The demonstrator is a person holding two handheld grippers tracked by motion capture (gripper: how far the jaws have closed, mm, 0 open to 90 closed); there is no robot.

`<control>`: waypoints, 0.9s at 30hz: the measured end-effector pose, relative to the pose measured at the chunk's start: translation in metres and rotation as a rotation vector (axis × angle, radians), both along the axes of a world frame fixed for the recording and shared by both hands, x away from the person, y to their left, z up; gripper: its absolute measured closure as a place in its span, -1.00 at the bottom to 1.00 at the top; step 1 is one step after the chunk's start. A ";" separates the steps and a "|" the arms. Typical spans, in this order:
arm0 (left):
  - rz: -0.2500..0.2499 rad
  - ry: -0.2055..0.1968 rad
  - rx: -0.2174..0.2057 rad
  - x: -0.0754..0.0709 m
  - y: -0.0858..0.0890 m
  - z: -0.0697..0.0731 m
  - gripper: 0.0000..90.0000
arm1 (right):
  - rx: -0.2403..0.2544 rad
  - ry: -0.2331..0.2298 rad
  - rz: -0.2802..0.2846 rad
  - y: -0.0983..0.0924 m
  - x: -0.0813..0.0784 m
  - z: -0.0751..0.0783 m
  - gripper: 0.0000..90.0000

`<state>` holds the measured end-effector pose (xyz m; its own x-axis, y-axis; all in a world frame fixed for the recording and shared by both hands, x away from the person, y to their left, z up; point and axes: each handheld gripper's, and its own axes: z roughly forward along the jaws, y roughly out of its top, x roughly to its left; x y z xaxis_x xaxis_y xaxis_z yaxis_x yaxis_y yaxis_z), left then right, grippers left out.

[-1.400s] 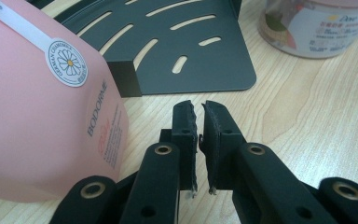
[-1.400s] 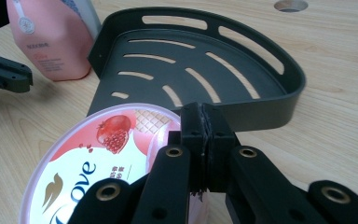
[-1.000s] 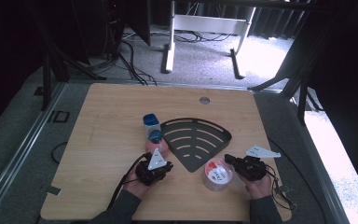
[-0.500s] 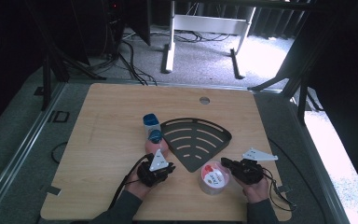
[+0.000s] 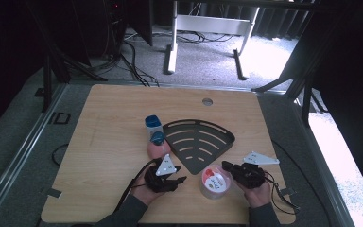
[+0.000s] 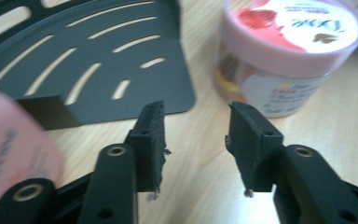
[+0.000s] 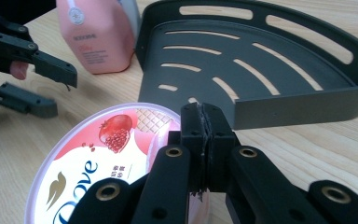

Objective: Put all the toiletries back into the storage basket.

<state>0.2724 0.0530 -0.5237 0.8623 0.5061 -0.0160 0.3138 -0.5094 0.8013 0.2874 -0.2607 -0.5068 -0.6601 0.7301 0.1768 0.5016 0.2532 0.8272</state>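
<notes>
In the high view, the left gripper (image 5: 178, 180) rests low on the table (image 5: 104, 123), just below the pink bottle (image 5: 157, 145), which lies with its blue cap (image 5: 158, 138) pointing away from the person. A second bottle (image 5: 153, 124) with a blue cap lies just beyond it. The black shelf (image 5: 198, 144) sits beside both bottles, to the right. The jar (image 5: 215, 181) stands near the front edge, between the 2 grippers. The right gripper (image 5: 227, 166) reaches the jar from the right, its tip at the jar's rim.

In the left gripper view, the 2 jaws stand apart with only bare wood between them; they have just been opening. The pink bottle (image 6: 9, 144) is a blur at the left, free of the pads. The shelf (image 6: 98, 60) and the jar (image 6: 284, 51) lie ahead.

In the right gripper view, the jaws are pressed together and hold nothing. Their tip is above the edge of the jar's lid (image 7: 112, 154); I cannot tell if it touches. The shelf (image 7: 261, 60) is behind, the pink bottle (image 7: 100, 32) and the left gripper (image 7: 58, 93) to the left.
</notes>
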 end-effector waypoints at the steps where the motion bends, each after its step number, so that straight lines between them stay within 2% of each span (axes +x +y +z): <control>1: -0.012 0.004 0.001 -0.001 -0.002 0.000 0.18 | 0.000 0.000 0.005 0.001 0.000 0.000 0.97; 8: -0.095 0.012 -0.014 -0.007 -0.018 0.000 0.05 | -0.006 -0.002 0.026 0.007 -0.002 0.000 0.96; 15: -0.153 0.014 0.006 -0.011 -0.038 -0.002 -0.14 | -0.006 -0.001 0.040 0.007 -0.002 0.000 0.94; 20: -0.165 0.020 0.006 -0.011 -0.043 -0.004 -0.21 | -0.015 -0.024 0.071 0.004 -0.006 0.004 0.78; 24: -0.168 0.029 0.005 -0.010 -0.043 -0.005 -0.23 | -0.012 -0.055 0.124 -0.004 -0.010 0.010 0.61; 27: -0.181 0.035 -0.003 -0.009 -0.043 -0.005 -0.31 | -0.033 -0.048 0.155 -0.010 -0.012 0.011 0.43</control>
